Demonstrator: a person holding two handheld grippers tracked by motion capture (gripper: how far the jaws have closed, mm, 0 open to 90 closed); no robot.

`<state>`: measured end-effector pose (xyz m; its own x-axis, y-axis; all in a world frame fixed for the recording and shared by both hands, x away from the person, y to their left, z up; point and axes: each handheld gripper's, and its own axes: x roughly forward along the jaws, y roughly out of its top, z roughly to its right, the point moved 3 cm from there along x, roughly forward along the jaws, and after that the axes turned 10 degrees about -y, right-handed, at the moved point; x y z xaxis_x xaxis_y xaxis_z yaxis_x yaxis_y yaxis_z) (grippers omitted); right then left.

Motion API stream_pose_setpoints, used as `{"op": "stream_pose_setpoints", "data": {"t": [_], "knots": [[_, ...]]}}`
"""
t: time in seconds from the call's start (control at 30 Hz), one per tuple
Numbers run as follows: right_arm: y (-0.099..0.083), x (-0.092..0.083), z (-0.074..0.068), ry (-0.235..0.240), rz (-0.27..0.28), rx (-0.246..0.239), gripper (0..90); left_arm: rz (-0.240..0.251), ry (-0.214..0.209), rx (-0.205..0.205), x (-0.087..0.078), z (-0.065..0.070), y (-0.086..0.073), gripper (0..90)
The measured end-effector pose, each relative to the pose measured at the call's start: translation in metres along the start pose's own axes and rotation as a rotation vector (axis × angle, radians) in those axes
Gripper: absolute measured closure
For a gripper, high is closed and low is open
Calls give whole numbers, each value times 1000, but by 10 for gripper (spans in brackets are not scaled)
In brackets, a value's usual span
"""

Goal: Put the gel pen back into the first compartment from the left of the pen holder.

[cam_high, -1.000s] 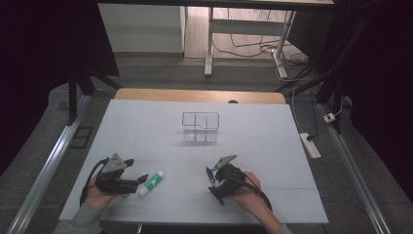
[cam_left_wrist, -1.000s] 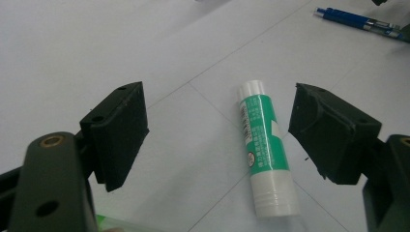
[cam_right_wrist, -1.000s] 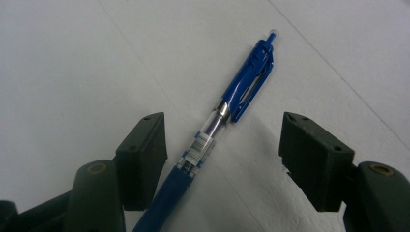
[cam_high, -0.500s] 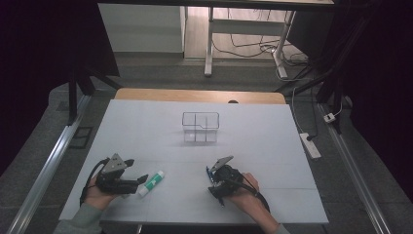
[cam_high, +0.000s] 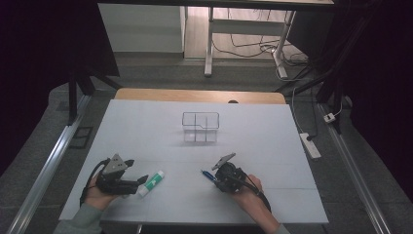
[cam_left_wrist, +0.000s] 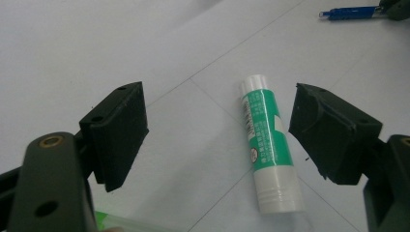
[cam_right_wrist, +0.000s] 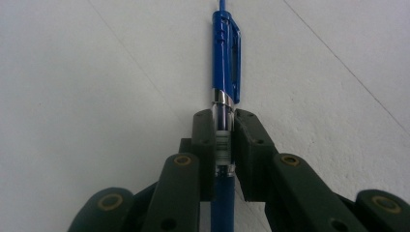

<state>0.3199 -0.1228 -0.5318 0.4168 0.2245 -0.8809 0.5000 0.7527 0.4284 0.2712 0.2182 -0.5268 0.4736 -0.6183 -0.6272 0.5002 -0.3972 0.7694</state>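
Two grippers low on the table (cam_high: 272,122), right gripper (cam_high: 214,175) fingers just closed on blue pen (cam_right_wrist: 225,72), left gripper (cam_high: 141,181) fingers wide around glue stick (cam_left_wrist: 268,145), clear organizer (cam_high: 200,127) well beyond.

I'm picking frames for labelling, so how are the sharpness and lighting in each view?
High view: dark surroundings, evenly lit white table, small things lack detail. Left gripper view: glue stick fairly sharp, its small print soft, left claw dark. Right gripper view: blue pen crisp, right claw pads dim; no glare.

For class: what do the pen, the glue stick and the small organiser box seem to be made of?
Pen: glossy blue plastic, clear middle, metal-looking ring. Glue stick: smooth white plastic with a green printed label. Box: clear plastic, probably, since the table shows through.
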Motion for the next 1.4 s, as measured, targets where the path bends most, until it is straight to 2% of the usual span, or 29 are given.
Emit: {"op": "stream_pose_setpoints", "data": {"t": [0.2,0.27,0.3,0.33,0.5,0.8,1.0,1.4], "knots": [[0,-1,-1,-11,8,-20,793,5,3,-1,-1,-1,0,209],[1,-4,2,-8,41,-21,793,7,5,1,-1,-1,0,209],[1,-4,2,-8,41,-21,793,8,5,1,-1,-1,0,209],[2,-9,4,0,68,-14,793,8,5,2,-2,-1,1,209],[3,-17,8,17,109,-8,793,16,12,16,-3,2,3,210],[5,-29,18,97,180,34,793,19,15,68,-2,12,11,217],[6,-32,19,126,195,43,793,13,7,119,0,23,19,222],[12,-34,18,186,227,57,793,-17,-5,195,13,39,33,225]]}}
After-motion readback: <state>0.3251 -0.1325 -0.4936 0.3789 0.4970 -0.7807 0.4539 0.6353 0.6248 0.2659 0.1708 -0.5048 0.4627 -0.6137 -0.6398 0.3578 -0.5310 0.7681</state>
